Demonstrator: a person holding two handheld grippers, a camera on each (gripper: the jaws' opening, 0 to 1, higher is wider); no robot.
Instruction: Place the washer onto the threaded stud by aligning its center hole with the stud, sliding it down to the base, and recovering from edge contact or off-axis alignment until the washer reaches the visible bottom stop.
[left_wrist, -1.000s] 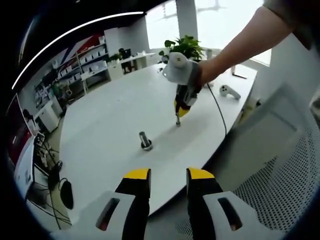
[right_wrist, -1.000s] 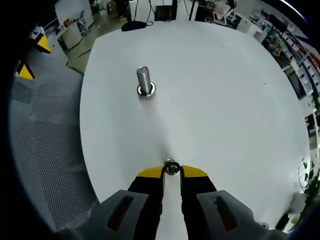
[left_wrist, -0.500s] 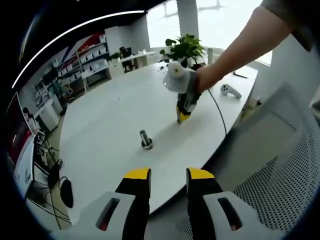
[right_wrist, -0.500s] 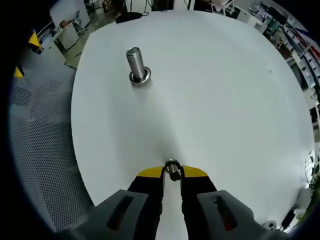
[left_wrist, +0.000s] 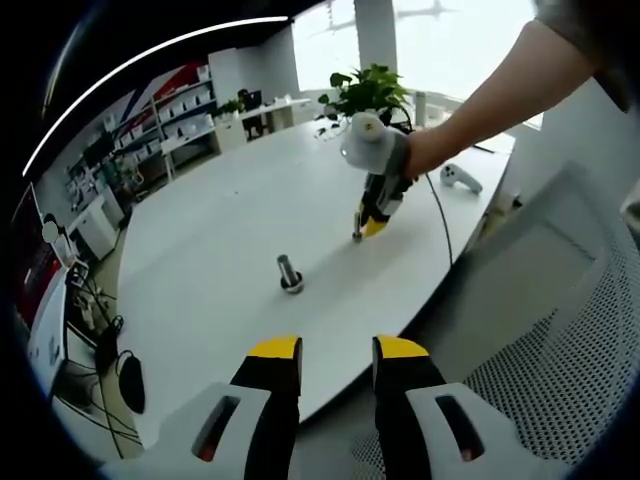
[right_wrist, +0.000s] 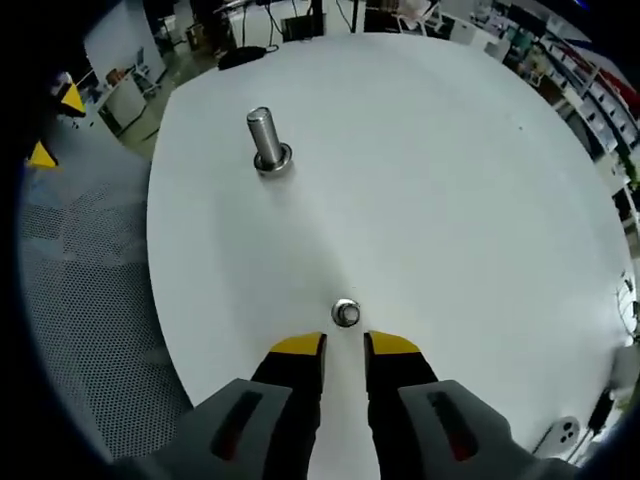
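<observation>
Two yellow-tipped jaws of the right gripper stand parted and empty, with the washer lying flat on the white table just past their tips. Well apart stands the upright threaded stud. Off the table's edge, the left gripper holds nothing, its jaws apart.
</observation>
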